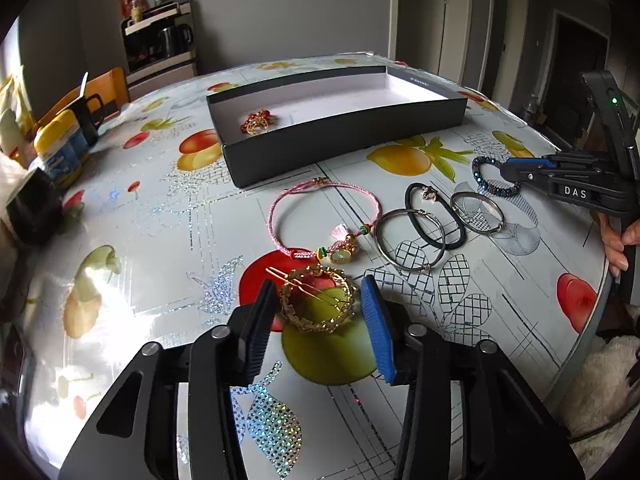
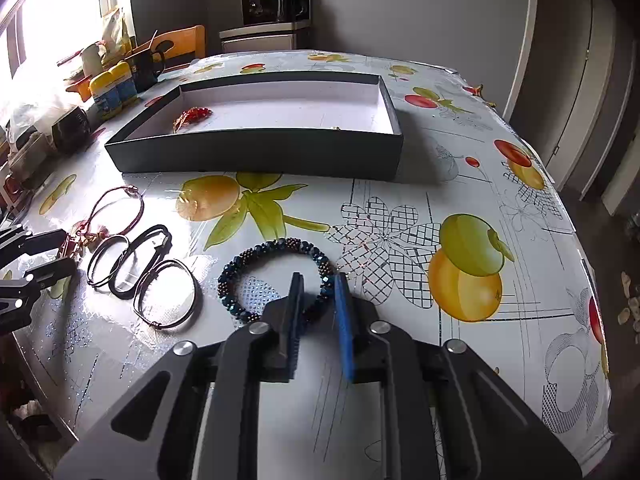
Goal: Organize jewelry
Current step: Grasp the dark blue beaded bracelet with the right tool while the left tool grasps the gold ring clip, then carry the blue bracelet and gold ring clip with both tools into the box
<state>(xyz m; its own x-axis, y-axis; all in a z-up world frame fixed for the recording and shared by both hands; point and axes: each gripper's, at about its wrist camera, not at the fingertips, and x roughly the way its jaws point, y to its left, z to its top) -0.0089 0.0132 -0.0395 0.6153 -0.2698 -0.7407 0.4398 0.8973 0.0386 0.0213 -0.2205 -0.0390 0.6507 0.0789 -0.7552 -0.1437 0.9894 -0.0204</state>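
A gold chain bracelet (image 1: pixel 320 326) with a thin gold pin across it lies on the fruit-print tablecloth. My left gripper (image 1: pixel 318 300) has closed around it, a pad against each side. A blue beaded bracelet (image 2: pixel 256 252) lies further right; my right gripper (image 2: pixel 320 292) is shut on its near right stretch, also seen from the side as the right gripper (image 1: pixel 506 170). A pink cord bracelet (image 1: pixel 274 216), a thin metal bangle (image 1: pixel 378 238), a black hair tie (image 1: pixel 454 242) and a second bangle (image 2: pixel 188 280) lie between the two. The black box (image 1: pixel 344 144) holds a red and gold piece (image 1: pixel 258 120).
Yellow-lidded jars (image 1: pixel 60 148) and a black mug (image 1: pixel 86 118) crowd the table's left side, with a wooden chair behind. The table edge (image 1: pixel 596 312) curves close on the right, where a person's hand (image 1: pixel 616 240) holds the right gripper. A coffee machine stands against the back wall.
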